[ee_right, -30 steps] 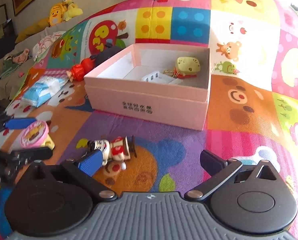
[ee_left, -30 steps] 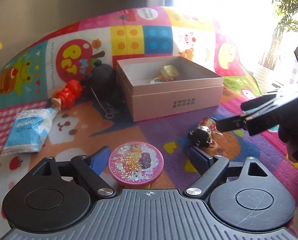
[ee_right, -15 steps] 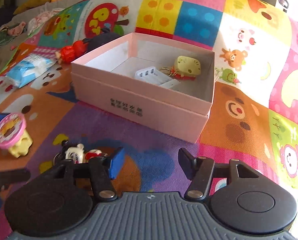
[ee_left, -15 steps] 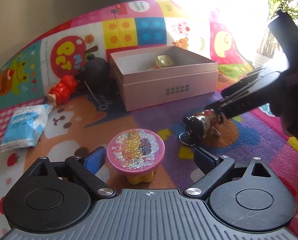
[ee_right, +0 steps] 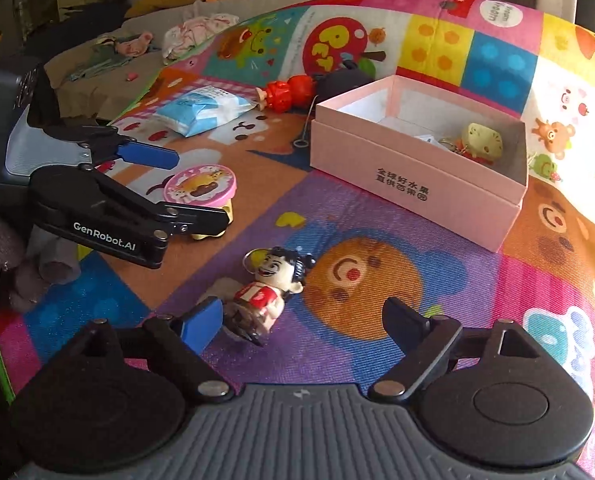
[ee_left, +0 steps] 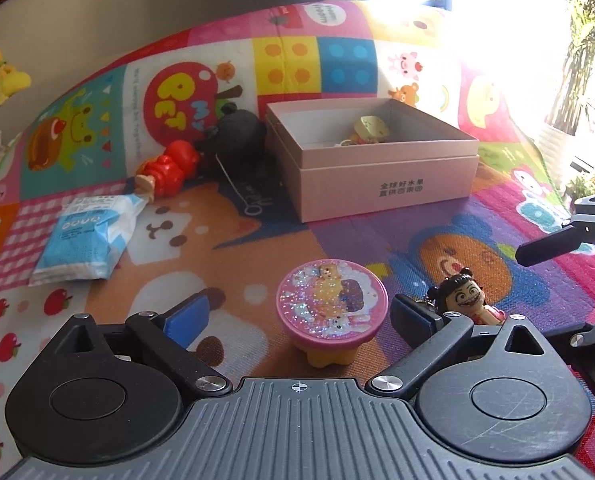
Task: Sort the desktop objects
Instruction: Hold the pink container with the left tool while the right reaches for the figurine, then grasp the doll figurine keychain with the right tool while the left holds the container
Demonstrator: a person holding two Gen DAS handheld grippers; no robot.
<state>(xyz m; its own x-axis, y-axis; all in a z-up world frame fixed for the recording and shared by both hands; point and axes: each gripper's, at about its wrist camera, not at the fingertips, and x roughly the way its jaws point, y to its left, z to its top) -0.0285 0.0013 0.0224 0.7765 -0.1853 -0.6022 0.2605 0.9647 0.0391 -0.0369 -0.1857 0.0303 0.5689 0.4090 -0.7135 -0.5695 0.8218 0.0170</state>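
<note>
A pink glitter-topped round toy (ee_left: 332,305) on a yellow base stands on the play mat between the open fingers of my left gripper (ee_left: 301,316); it also shows in the right wrist view (ee_right: 202,189). A small doll keychain (ee_right: 271,284) with black hair and red clothes lies on the mat just ahead of my open right gripper (ee_right: 303,322), near its left finger; in the left wrist view the doll (ee_left: 467,296) is by the right finger. An open pink box (ee_left: 377,156) holds a yellow charm (ee_right: 481,140).
A red figurine (ee_left: 165,170) and a black plush (ee_left: 237,134) lie left of the box. A blue-white tissue pack (ee_left: 85,236) lies at the left. Plush toys and clothes lie on a sofa (ee_right: 157,36) beyond the mat. A potted plant (ee_left: 577,80) stands at the right.
The right gripper pulled back from the doll keychain, which now lies face up. The left gripper moved left, so the pink toy sits right of centre between its fingers.
</note>
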